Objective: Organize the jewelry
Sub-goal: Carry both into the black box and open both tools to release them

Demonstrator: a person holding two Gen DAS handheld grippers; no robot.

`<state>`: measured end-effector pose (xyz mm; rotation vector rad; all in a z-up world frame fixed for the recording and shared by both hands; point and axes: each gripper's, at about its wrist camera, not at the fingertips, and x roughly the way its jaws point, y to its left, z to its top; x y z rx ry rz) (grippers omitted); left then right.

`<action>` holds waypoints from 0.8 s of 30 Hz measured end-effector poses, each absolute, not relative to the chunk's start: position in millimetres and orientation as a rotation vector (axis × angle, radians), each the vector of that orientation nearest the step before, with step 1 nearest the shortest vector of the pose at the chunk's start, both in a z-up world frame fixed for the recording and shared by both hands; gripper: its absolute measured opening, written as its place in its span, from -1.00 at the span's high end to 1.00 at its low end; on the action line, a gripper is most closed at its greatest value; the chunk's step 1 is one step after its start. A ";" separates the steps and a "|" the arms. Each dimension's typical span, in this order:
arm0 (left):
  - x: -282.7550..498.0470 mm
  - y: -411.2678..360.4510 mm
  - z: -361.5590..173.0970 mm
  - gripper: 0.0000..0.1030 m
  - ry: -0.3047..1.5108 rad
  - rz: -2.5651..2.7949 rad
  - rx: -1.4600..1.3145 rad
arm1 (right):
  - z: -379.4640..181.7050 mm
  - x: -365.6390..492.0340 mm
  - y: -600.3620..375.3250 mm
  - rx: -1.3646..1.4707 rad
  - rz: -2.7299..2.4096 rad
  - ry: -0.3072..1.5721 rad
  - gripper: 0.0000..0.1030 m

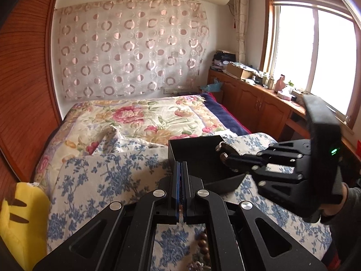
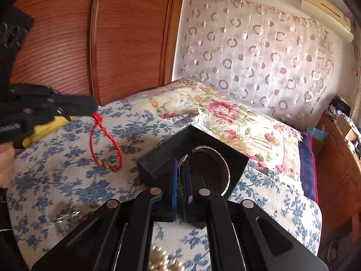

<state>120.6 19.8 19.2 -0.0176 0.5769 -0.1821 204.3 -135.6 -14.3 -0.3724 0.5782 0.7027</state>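
Note:
A black open jewelry box [image 2: 234, 158] sits on the blue-flowered cloth on the bed; it also shows in the left wrist view [image 1: 191, 149]. My right gripper [image 2: 180, 176] is shut on a silver bangle [image 2: 223, 160] and holds it over the box. My left gripper [image 2: 93, 110] is shut on a red cord bracelet [image 2: 106, 144], which hangs above the cloth left of the box. In the left wrist view my left gripper [image 1: 181, 169] is closed and the cord is hidden. The right gripper [image 1: 222, 152] reaches into the box from the right.
Brown wooden beads [image 1: 203, 244] lie on the cloth under my left gripper. A silver trinket [image 2: 67, 213] and a pearl piece [image 2: 160, 259] lie near the front. A yellow plush [image 1: 20, 221] sits at the left. Wooden wardrobe [image 2: 112, 45] behind, cabinets [image 1: 259, 103] right.

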 end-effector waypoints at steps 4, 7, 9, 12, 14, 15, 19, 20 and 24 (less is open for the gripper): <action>131.6 17.3 24.1 0.99 0.573 -0.178 -0.007 | -29.5 219.0 -129.3 -0.384 0.679 0.616 0.88; 139.3 14.5 28.1 0.99 0.570 -0.178 -0.002 | -35.0 228.3 -133.1 -0.354 0.666 0.643 0.88; 143.8 11.5 30.0 0.99 0.569 -0.181 0.002 | -32.6 228.6 -139.3 -0.323 0.665 0.649 0.88; 150.2 4.4 31.1 0.99 0.571 -0.192 0.007 | -27.8 223.1 -151.7 -0.311 0.649 0.632 0.87; 155.1 -2.1 31.4 0.99 0.570 -0.200 0.018 | -27.5 221.5 -164.1 -0.292 0.633 0.639 0.87; 156.7 -5.1 31.1 0.99 0.571 -0.203 0.021 | -27.6 219.0 -170.1 -0.294 0.627 0.636 0.87; 169.3 -19.6 29.2 0.99 0.579 -0.221 0.033 | -28.9 211.7 -192.1 -0.271 0.603 0.638 0.87; 172.7 -23.2 29.1 0.99 0.582 -0.225 0.036 | -29.1 210.5 -195.7 -0.266 0.599 0.637 0.87; 186.3 -33.9 27.8 0.99 0.593 -0.232 0.048 | -32.5 202.7 -208.6 -0.252 0.593 0.637 0.87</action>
